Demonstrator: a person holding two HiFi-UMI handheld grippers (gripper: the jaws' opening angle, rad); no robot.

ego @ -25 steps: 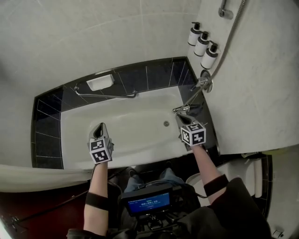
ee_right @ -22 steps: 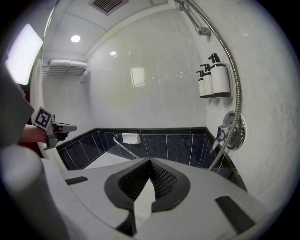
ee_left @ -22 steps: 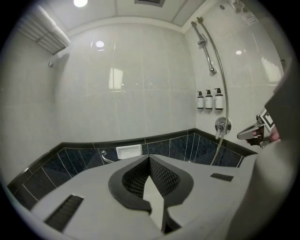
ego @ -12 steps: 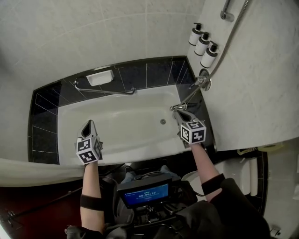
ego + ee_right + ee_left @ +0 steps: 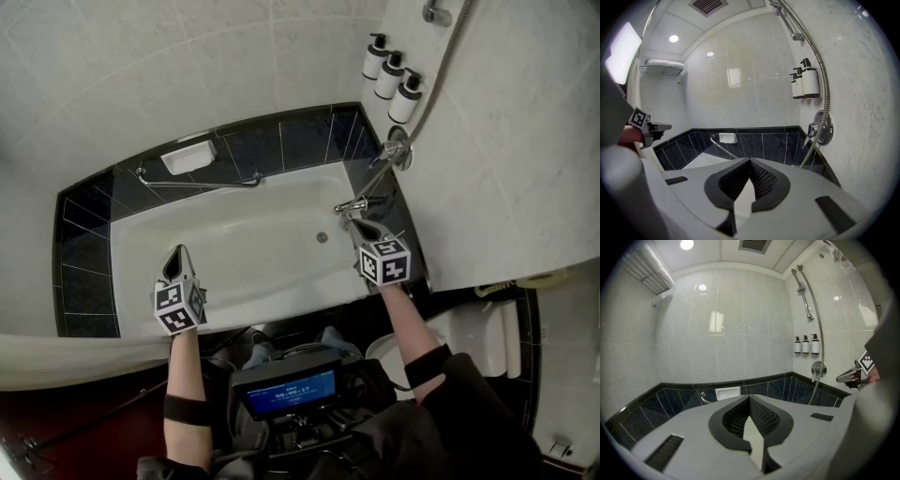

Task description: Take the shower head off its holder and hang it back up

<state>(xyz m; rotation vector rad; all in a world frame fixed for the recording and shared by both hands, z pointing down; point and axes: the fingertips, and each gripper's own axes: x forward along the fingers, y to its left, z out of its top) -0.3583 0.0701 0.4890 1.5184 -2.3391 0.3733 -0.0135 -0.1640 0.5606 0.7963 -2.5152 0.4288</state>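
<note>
A chrome shower hose [image 5: 437, 70] runs down the right wall from the slide rail [image 5: 804, 291] to the round valve [image 5: 397, 151]. The same hose [image 5: 824, 79] and rail [image 5: 790, 23] show in the right gripper view. I cannot clearly make out the shower head in any view. My left gripper [image 5: 175, 255] hovers over the near left rim of the white bathtub [image 5: 141, 253], far from the hose, shut with nothing in it [image 5: 749, 399]. My right gripper [image 5: 349, 223] hangs just below the tub spout [image 5: 352, 204], also shut and empty [image 5: 750, 161].
Three pump bottles [image 5: 389, 75] hang on the right wall above the valve. A grab bar [image 5: 197, 178] and soap dish [image 5: 187, 157] are on the dark tiled far ledge. A toilet [image 5: 487, 328] stands at right, a curtain [image 5: 75, 352] at near left, a towel shelf [image 5: 661, 65] up high.
My left gripper has drifted a little to the left along the tub's near side. The right gripper has stayed by the spout. The head view has shifted slightly.
</note>
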